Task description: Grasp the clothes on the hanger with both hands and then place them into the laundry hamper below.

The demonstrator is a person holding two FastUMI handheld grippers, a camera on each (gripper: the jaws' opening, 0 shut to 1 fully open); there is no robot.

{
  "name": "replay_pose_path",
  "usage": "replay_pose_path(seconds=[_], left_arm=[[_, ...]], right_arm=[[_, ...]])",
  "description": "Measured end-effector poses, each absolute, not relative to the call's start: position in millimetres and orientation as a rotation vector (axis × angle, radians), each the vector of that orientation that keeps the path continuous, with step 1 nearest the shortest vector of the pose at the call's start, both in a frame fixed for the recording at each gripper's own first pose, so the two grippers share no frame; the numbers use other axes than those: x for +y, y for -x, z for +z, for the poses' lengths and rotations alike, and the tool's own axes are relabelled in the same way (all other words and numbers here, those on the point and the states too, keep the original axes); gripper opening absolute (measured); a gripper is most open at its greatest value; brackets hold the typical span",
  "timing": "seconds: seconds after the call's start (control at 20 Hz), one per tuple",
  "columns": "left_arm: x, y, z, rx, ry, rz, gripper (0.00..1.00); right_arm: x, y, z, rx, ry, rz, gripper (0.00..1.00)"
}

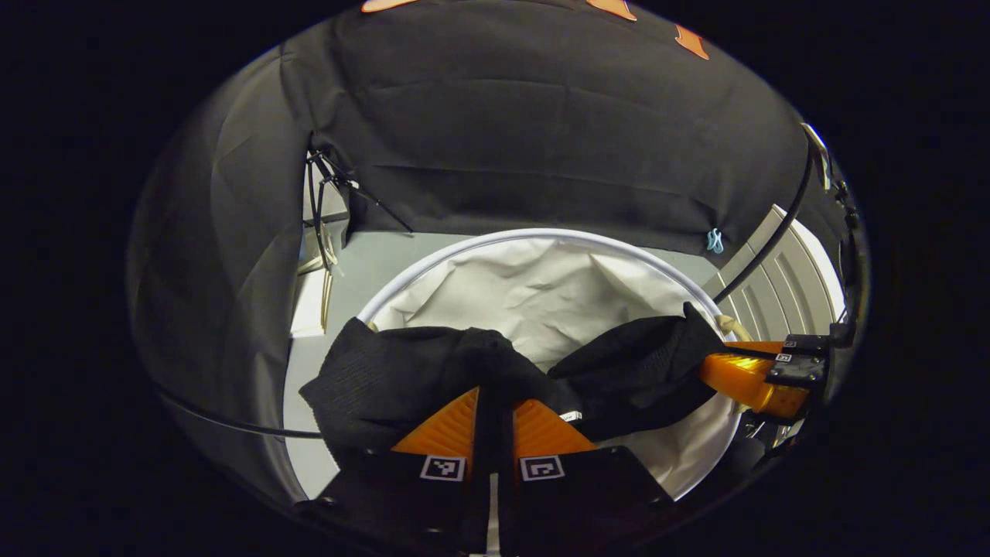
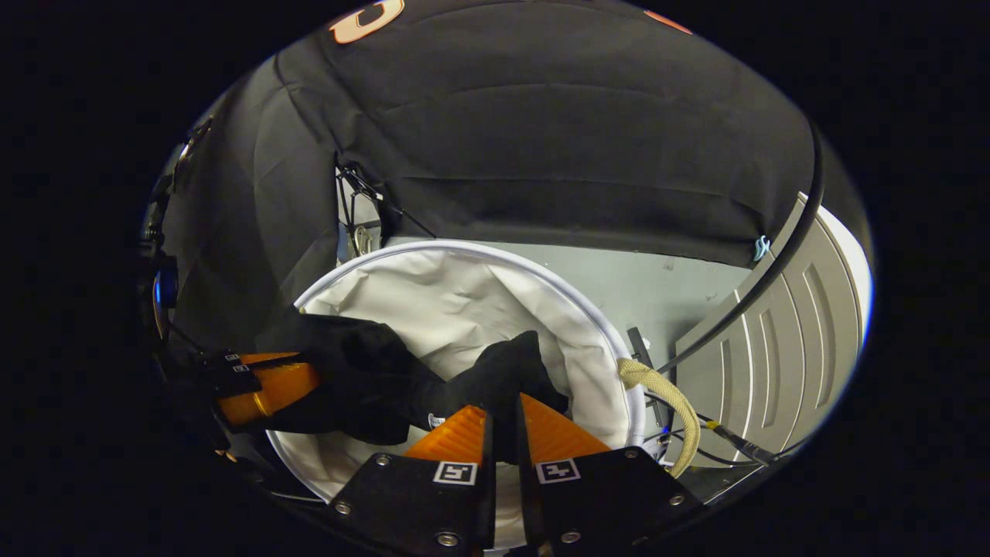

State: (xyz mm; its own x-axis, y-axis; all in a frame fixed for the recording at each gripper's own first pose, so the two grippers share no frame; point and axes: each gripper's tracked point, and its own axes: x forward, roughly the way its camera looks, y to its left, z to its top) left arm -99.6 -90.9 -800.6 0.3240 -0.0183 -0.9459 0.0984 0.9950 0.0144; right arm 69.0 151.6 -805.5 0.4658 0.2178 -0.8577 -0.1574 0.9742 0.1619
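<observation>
Black garment held over the hamper, both grippers clamped on it.

We've got the left gripper closed tight w/ black cloth pinched between its fingers, and the right gripper likewise closed on the other end. The garment hangs stretched between them, right above the hamper's white-lined opening, one end draped out over the hamper's near rim. Risk as we judge it: if we let go from here, that overhanging end could drag the cloth outside the hamper; uneven release might leave it caught on the rim or on the rope handle at the hamper's side. Hard to tell: what kind of garment it is, hamper's bottom, and how much cloth sits behind each gripper's fingers.
</observation>
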Motion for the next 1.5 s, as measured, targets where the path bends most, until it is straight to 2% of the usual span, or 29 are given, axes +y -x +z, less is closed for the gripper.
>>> replay_pose_path(seconds=[0.05,0.1,0.15,0.25,0.3,0.35,0.45,0.55,0.6,0.65,0.75,1.15,1.2,1.5], left_arm=[[-96,100,-799,1.242,-0.052,-0.086,0.13],[-96,102,-798,1.246,-0.042,-0.088,0.10],[-98,102,-797,1.247,-0.032,-0.096,0.23],[-99,100,-790,1.241,-0.032,-0.106,0.34],[-102,96,-783,1.233,-0.033,-0.112,0.50],[-106,95,-778,1.224,-0.031,-0.122,0.67],[-111,91,-762,1.191,-0.025,-0.136,1.00],[-113,82,-740,1.142,-0.013,-0.131,0.98],[-115,78,-730,1.117,-0.010,-0.121,0.99],[-117,74,-719,1.093,-0.010,-0.115,0.99],[-116,68,-695,1.048,-0.014,-0.111,0.99],[-118,31,-575,0.819,-0.012,-0.120,1.00],[-116,28,-554,0.785,-0.016,-0.126,0.98],[-107,7,-440,0.573,-0.023,-0.118,1.00]], right_arm=[[151,-70,-803,1.061,-0.066,0.228,0.15],[150,-72,-799,1.052,-0.074,0.227,0.16],[151,-75,-793,1.036,-0.089,0.226,0.21],[149,-79,-778,1.016,-0.113,0.220,0.30],[148,-82,-771,1.005,-0.117,0.216,0.35],[145,-82,-764,0.992,-0.114,0.214,0.48],[143,-84,-747,0.961,-0.105,0.207,0.63],[143,-86,-724,0.925,-0.106,0.206,0.68],[144,-88,-714,0.904,-0.111,0.206,0.81],[142,-88,-701,0.885,-0.114,0.204,0.87],[138,-92,-674,0.846,-0.116,0.200,0.92],[128,-105,-542,0.643,-0.104,0.194,0.94],[128,-105,-525,0.619,-0.102,0.197,0.94],[132,-104,-432,0.472,-0.069,0.225,0.94]])
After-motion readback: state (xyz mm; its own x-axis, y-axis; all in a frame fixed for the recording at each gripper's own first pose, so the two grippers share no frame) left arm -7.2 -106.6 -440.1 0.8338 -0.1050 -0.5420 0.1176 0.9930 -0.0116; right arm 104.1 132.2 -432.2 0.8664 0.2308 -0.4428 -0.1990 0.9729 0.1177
